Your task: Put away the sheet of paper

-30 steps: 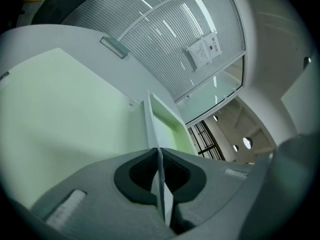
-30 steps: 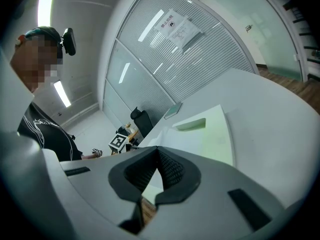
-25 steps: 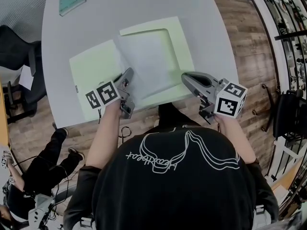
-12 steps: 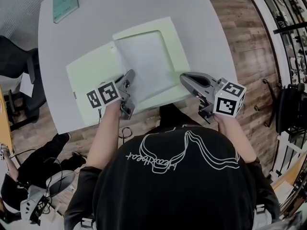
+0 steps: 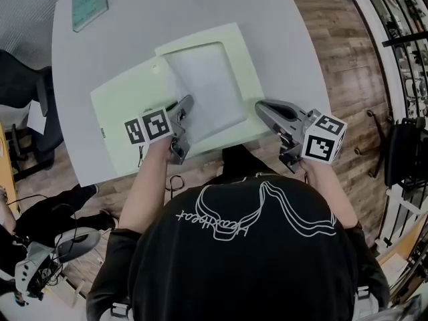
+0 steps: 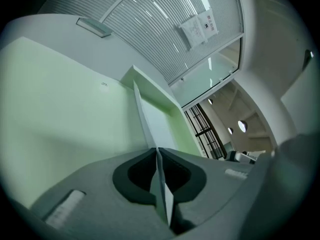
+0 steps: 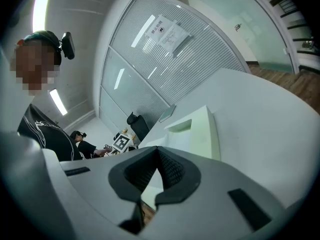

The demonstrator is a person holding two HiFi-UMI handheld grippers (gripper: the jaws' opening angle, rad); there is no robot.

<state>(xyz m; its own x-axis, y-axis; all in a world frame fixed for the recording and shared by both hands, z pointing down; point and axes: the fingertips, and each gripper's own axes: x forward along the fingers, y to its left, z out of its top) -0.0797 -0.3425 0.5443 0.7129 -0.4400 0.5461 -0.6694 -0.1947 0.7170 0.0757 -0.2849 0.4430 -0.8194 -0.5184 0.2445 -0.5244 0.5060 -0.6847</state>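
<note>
Left gripper (image 6: pixel 157 151) fingers are clamped on the near edge of the sheet of paper (image 6: pixel 144 119). It shows edge-on between the pads and runs away toward the fold. Right gripper (image 7: pixel 157 151) fingers are together with nothing between them. It's parked just off the near right corner of the green folder (image 5: pixel 127 109), not touching it as far as I can tell.

From the head view, the sheet (image 5: pixel 204 85) lies over the folder's right half, with its left side lifted by the left gripper (image 5: pixel 185 104). The folder is spread open on the desk (image 5: pixel 200 12).

Step, my read: seating the sheet in the folder, not closed up yet.

Next: lay the sheet flat and square inside the right half, then release. The right gripper (image 5: pixel 262 110) could pin the folder so it doesn't skate. Then flip the left flap over.

Versus a second ago: the left gripper has crept slightly up and toward the right half, with the same pinch. The right gripper has barely moved. The sheet sits about where it was.
</note>
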